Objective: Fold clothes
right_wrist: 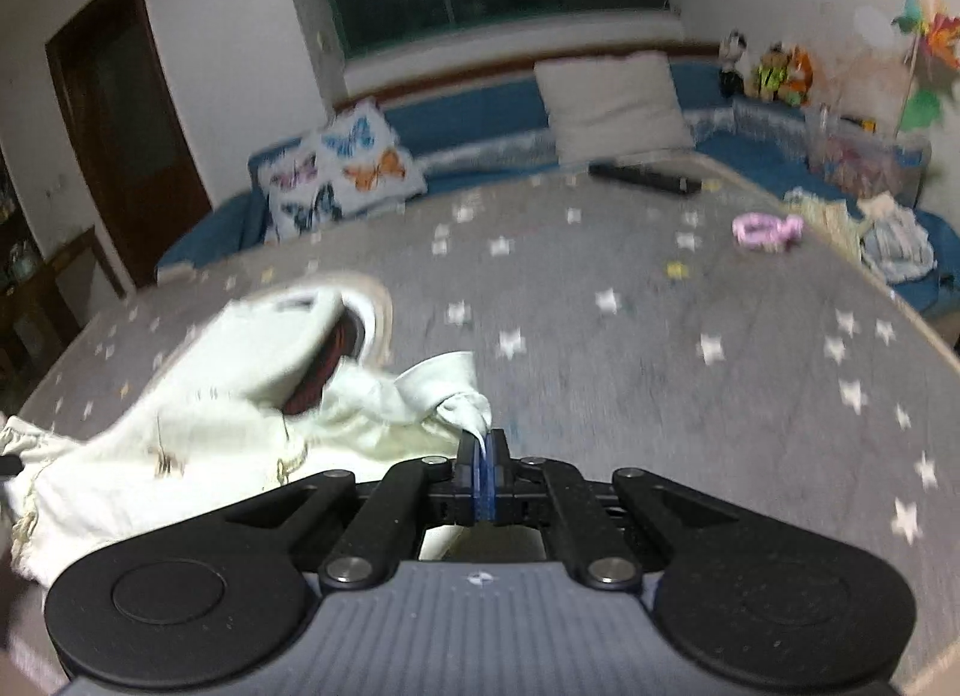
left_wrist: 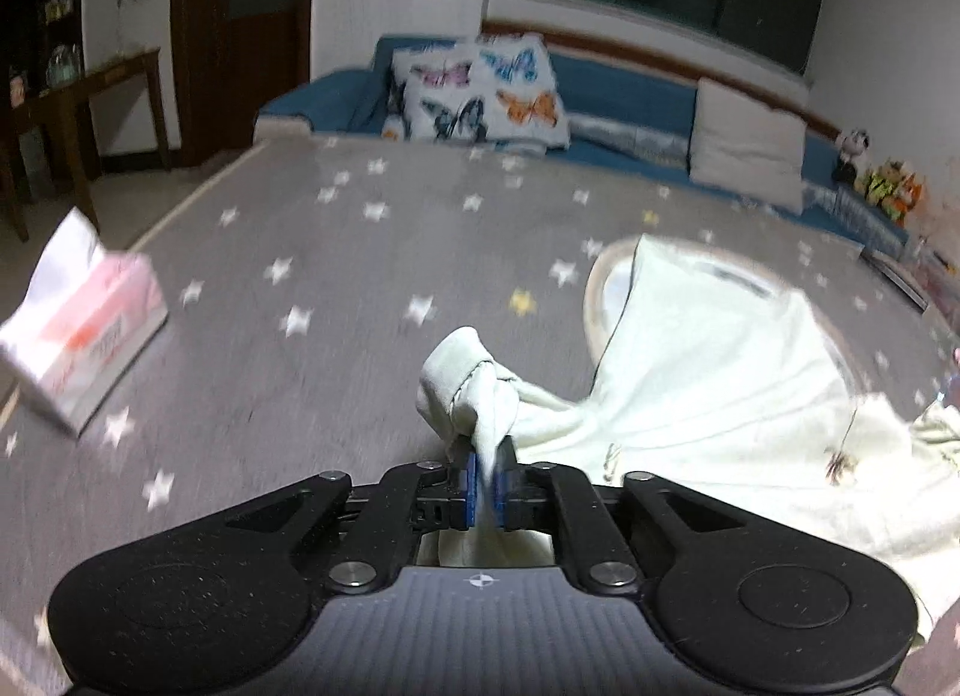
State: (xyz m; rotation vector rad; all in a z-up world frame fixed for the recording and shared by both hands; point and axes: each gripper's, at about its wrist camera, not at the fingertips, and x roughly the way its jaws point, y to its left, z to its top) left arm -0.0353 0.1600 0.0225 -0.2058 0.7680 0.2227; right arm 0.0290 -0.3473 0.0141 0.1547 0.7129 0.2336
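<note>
Left wrist view: the left gripper (left_wrist: 487,477) is pointing forward and downward over a grey star-patterned bedspread (left_wrist: 336,336), its blue pads (left_wrist: 470,486) clamping a bunched cuff of a pale cream garment (left_wrist: 720,372). The garment is trailing to the right, lying partly over a round pale-rimmed object that cannot be identified. A pink-and-white tissue box (left_wrist: 84,330), a tissue sticking up from it, is sitting at the far left. A butterfly-print pillow (left_wrist: 480,90) is leaning at the far side.

Right wrist view: the right gripper (right_wrist: 485,471) is angling down likewise, jaws pressing together on a thin point of the same garment (right_wrist: 198,396), which is spreading to the left. A pink object (right_wrist: 768,231) and a dark remote-like bar (right_wrist: 645,178) are lying far right.
</note>
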